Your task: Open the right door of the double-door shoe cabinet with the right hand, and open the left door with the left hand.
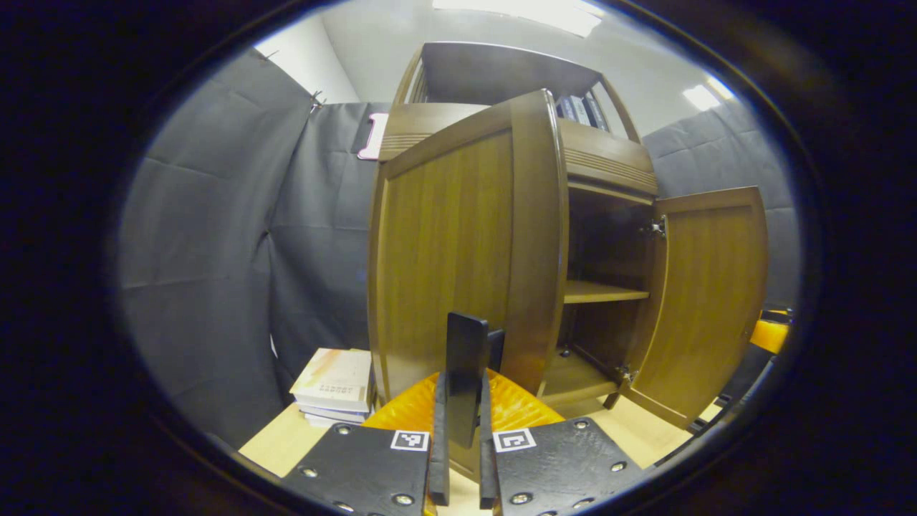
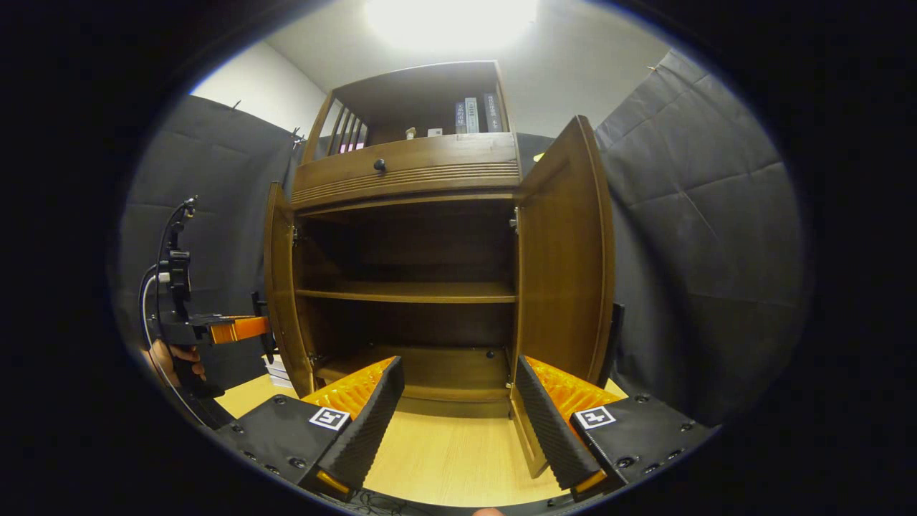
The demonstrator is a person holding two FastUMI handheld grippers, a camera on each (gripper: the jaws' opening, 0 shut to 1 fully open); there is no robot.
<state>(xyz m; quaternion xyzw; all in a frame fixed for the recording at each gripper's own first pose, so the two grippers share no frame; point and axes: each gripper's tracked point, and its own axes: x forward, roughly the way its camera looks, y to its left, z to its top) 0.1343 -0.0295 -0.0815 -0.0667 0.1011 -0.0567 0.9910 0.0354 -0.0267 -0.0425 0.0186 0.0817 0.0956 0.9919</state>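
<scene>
The brown wooden shoe cabinet has both doors swung open. In the left gripper view the left door shows its outer face up close, and my left gripper is shut on its dark upright handle. The right door hangs open farther right. In the right gripper view my right gripper is open and holds nothing, low in front of the cabinet's bottom board, with the right door just beside its right finger. A hand holds the left gripper at the left door.
Inside, a middle shelf is bare. A drawer with a round knob sits above the doors, with books on the top shelf. A stack of books lies left of the cabinet. Black cloth walls close both sides.
</scene>
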